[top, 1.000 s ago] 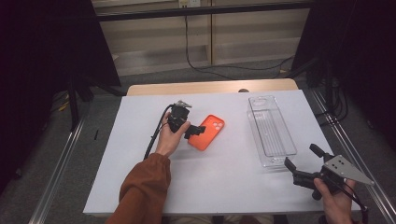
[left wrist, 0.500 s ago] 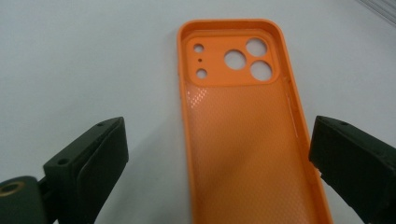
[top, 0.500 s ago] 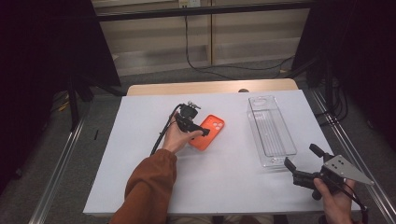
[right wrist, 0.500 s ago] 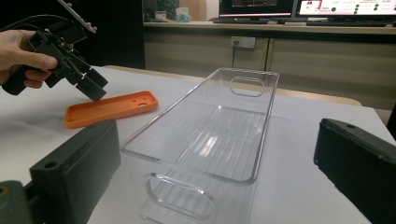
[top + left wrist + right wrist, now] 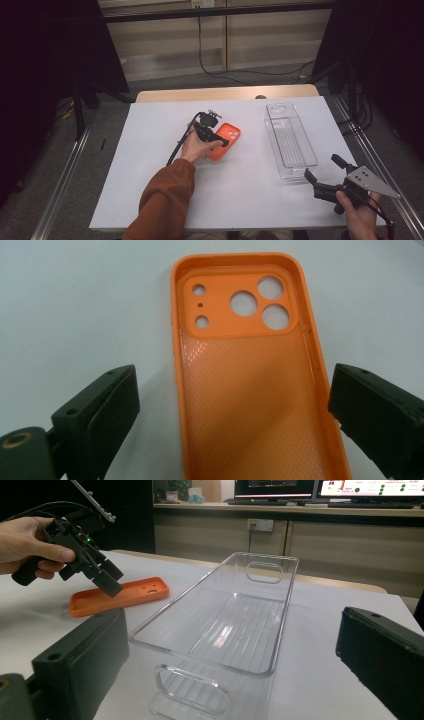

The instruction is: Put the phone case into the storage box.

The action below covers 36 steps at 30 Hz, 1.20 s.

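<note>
Straddling orange phone case (image 5: 252, 385) (flat): left gripper (image 5: 235, 410).

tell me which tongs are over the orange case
The left tongs: their open jaws straddle the case. The right tongs are off by the near end of the clear bin.

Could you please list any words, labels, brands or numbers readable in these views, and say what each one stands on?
No text can be read.
Orange phone case: plain, no brand or lettering.
Clear plastic bin: no label.
Left hand-held gripper: no markings legible.
Monitors behind the table: coloured content, too small and blurred to read.
</note>
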Each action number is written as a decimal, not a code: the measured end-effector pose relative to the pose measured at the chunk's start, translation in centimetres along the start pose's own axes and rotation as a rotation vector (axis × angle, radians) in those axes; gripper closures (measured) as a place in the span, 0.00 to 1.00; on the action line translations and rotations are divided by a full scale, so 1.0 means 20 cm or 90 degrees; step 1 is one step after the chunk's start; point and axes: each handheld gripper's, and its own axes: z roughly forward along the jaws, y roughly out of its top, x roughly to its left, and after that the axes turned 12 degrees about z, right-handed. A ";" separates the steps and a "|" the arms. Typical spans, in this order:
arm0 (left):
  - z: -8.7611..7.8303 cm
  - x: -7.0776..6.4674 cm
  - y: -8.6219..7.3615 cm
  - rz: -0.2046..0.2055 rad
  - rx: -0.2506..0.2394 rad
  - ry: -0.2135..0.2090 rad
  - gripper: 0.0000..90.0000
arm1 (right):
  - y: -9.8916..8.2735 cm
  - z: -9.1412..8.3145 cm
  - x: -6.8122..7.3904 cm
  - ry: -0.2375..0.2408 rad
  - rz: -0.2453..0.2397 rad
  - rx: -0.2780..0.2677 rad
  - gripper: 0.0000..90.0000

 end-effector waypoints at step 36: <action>0.09 -0.09 0.05 0.000 0.046 0.055 0.11 | 0.00 0.00 0.00 0.005 -0.001 0.001 0.00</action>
